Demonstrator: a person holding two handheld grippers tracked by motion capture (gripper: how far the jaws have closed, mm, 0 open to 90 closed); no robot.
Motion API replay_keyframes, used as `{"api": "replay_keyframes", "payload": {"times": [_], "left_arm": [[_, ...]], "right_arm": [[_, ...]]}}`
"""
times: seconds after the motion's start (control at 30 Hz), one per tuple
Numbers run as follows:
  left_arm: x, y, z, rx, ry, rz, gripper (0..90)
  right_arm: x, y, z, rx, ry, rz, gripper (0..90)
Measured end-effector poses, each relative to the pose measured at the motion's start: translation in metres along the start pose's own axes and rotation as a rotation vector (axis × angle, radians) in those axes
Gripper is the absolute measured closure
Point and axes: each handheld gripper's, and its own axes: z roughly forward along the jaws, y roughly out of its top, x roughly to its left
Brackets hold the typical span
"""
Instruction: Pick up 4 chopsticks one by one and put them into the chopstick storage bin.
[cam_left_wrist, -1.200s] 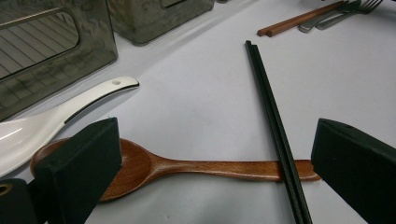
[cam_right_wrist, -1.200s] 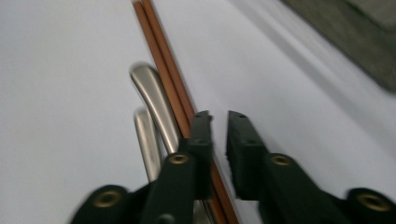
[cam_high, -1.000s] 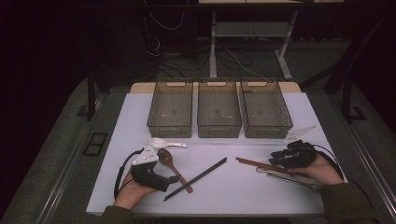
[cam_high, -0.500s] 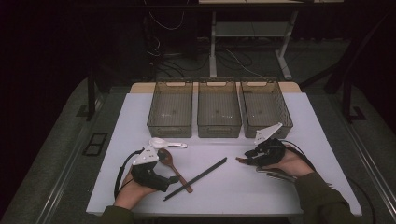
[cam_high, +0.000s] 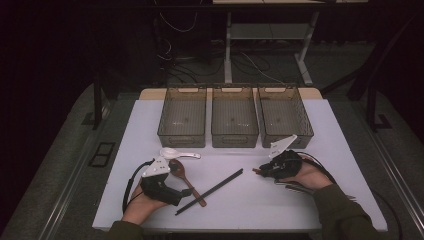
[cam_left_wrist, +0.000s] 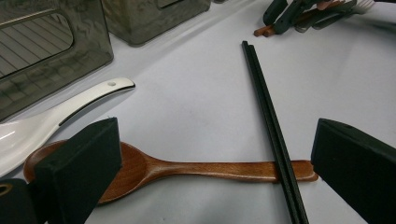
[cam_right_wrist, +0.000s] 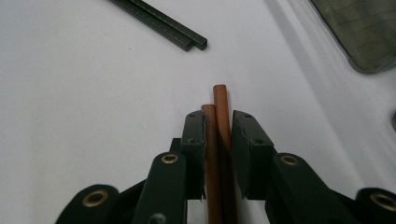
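My right gripper (cam_right_wrist: 218, 154) has just been closing, and its jaws now sit on either side of the pair of brown chopsticks (cam_right_wrist: 218, 130), the pads pressing on them. Their tips poke out just ahead of my pads, one a little further than the other. To do this well, I judge I should keep the squeeze firm so the two sticks stay side by side, then lift them level so neither slides out or swivels.

My left gripper (cam_left_wrist: 210, 163) rests with its jaws wide apart and nothing clamped; the wooden spoon (cam_left_wrist: 187, 169) lies crosswise between the pads.

Ahead of my right gripper and off to its left lie the black chopsticks (cam_right_wrist: 159, 23), apart from what I hold. From my left gripper I see them crossing over the spoon's handle, with the white spoon (cam_left_wrist: 70, 109) just beyond. Three grey bins (cam_high: 235, 116) stand further on; the nearest rim could catch trailing stick ends.
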Motion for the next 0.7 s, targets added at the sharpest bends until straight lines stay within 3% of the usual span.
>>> {"api": "replay_keyframes", "payload": {"times": [0.07,0.33,0.7], "left_arm": [[0.0,0.0,0.0,0.0,-0.001,0.001,0.9],[0.0,0.0,0.0,0.0,0.0,0.001,0.9],[0.0,0.0,0.0,0.0,-0.002,0.0,0.9]], "right_arm": [[-0.001,0.0,0.0,-0.004,-0.001,-0.018,74.9],[-0.002,0.0,0.0,-0.001,-0.026,-0.014,75.2],[-0.028,-0.006,-0.005,-0.019,-0.103,0.081,75.4]]}}
